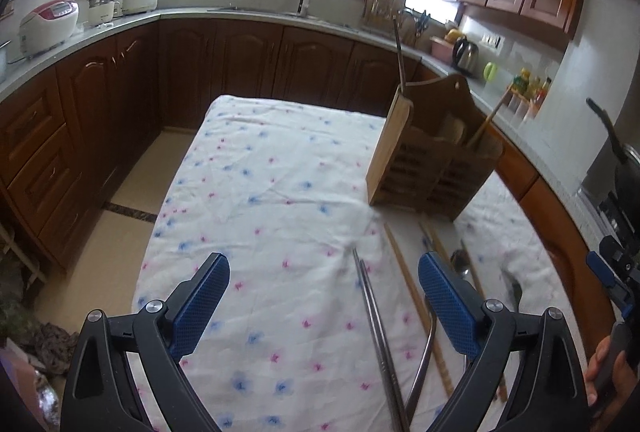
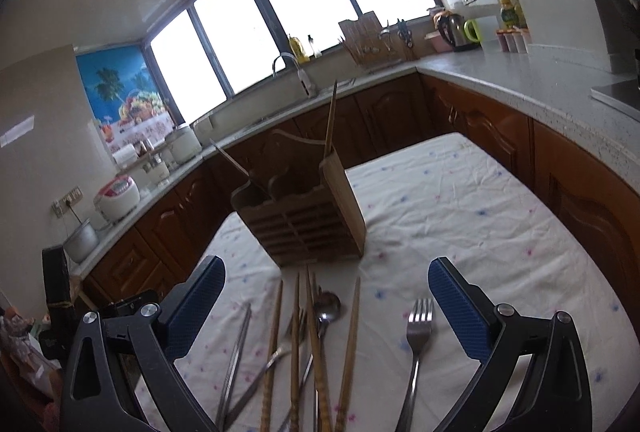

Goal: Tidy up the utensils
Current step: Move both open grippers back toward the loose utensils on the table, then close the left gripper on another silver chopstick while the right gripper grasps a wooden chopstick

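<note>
A: Left gripper (image 1: 324, 306)?
B: Hovering above the flowered tablecloth (image 1: 256, 168), fingers spread wide, holding nothing. Right gripper (image 2: 326, 306) the same: wide apart, empty, low over the utensils.

A: And the utensils, where?
B: Lying loose on the cloth just in front of the wooden holder (image 2: 304, 216). Wooden chopsticks (image 2: 296, 344) side by side, long axes running from the camera toward the holder, thin tips toward it. Metal chopsticks (image 2: 236, 356) at the left of the pile, same direction, slightly slanted. Spoon (image 2: 326, 306) among the sticks, bowl toward the holder. Fork (image 2: 418, 328) apart on the right, tines toward the holder, handle toward the camera.

A: Anything already inside the holder?
B: Two sticks standing in it: one (image 2: 330, 116) nearly upright at the right end, one (image 2: 232, 162) leaning left.
</note>
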`<state>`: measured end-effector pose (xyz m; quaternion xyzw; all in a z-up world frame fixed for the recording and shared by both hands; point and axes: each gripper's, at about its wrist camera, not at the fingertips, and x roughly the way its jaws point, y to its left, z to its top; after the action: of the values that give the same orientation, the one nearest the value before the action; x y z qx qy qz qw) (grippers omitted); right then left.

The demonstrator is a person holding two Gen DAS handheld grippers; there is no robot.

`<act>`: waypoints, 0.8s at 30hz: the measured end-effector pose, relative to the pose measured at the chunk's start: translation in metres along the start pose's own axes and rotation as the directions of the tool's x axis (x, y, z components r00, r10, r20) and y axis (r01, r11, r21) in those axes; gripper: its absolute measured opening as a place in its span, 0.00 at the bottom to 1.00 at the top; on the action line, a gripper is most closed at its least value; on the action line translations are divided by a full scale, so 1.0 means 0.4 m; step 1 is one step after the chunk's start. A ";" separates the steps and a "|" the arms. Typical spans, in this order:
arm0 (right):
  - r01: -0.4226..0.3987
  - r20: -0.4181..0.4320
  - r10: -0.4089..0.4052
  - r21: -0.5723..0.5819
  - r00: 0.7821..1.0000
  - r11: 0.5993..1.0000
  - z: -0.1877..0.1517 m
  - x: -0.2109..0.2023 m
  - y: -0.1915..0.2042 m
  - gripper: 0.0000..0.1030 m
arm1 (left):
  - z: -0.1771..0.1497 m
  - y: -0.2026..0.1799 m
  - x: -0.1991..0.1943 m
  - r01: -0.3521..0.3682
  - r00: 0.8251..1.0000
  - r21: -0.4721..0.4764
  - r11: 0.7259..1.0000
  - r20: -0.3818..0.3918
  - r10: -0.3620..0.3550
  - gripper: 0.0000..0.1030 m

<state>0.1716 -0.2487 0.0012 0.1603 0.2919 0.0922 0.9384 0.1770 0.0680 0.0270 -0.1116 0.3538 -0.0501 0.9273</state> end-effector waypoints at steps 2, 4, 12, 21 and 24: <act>0.008 -0.022 -0.008 -0.006 1.000 1.000 -0.005 0.012 0.003 0.99 | 0.003 -0.010 0.006 -0.010 1.000 0.011 1.000 -0.013 0.010 0.93; 0.007 -0.041 -0.007 -0.012 0.999 1.000 -0.012 0.023 0.002 0.98 | 0.006 -0.016 0.015 -0.015 1.000 0.019 1.000 -0.026 0.015 0.92; 0.023 -0.109 -0.028 -0.042 0.994 0.999 -0.022 0.077 0.005 0.80 | 0.008 -0.041 0.080 -0.037 0.996 0.065 0.997 -0.075 0.042 0.87; 0.057 -0.219 -0.069 -0.059 0.973 0.997 -0.038 0.171 -0.006 0.51 | 0.031 -0.078 0.227 -0.041 0.980 0.115 0.993 -0.189 0.062 0.67; 0.069 -0.257 -0.083 -0.064 0.963 0.996 -0.042 0.210 -0.012 0.42 | 0.045 -0.083 0.280 -0.038 0.973 0.123 0.992 -0.222 0.065 0.61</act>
<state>0.2305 -0.2266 -0.0571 0.1100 0.4153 0.0842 0.8991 0.2718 0.0196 -0.0242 -0.0410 0.4560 -0.0592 0.8871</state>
